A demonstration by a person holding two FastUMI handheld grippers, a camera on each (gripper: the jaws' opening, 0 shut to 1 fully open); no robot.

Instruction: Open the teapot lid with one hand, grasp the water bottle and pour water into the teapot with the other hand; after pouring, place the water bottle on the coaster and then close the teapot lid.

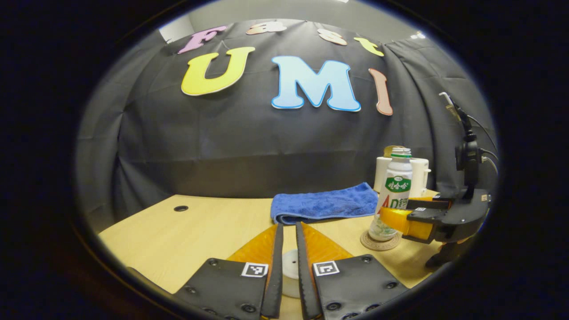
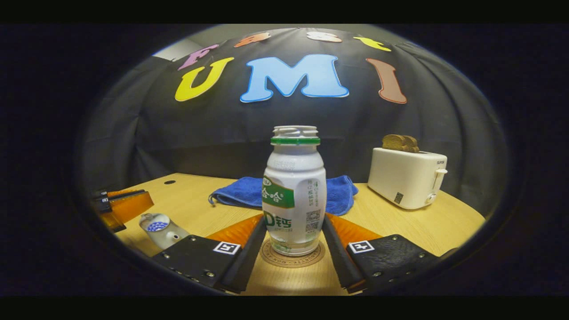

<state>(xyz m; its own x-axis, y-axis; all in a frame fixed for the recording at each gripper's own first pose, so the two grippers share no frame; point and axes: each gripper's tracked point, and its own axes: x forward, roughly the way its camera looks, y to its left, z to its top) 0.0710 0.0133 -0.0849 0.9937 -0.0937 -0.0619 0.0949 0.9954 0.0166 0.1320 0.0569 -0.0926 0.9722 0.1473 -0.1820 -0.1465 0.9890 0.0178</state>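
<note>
Now bottle [image 2: 294,195] upright on coaster [image 2: 292,258], axis vertical, mouth up, right gripper [image 2: 291,235] fingers alongside.

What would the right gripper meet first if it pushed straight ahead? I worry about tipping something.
The water bottle, standing on the coaster between the right gripper fingers. Behind it lies the blue towel, though the depth is hard to judge.

Left gripper view: low over the table [image 1: 178,240], facing the back wall. Right gripper view: close behind the water bottle [image 2: 294,195], same facing. Shared: bottle, blue towel [image 1: 324,204], toaster [image 2: 406,178].
</note>
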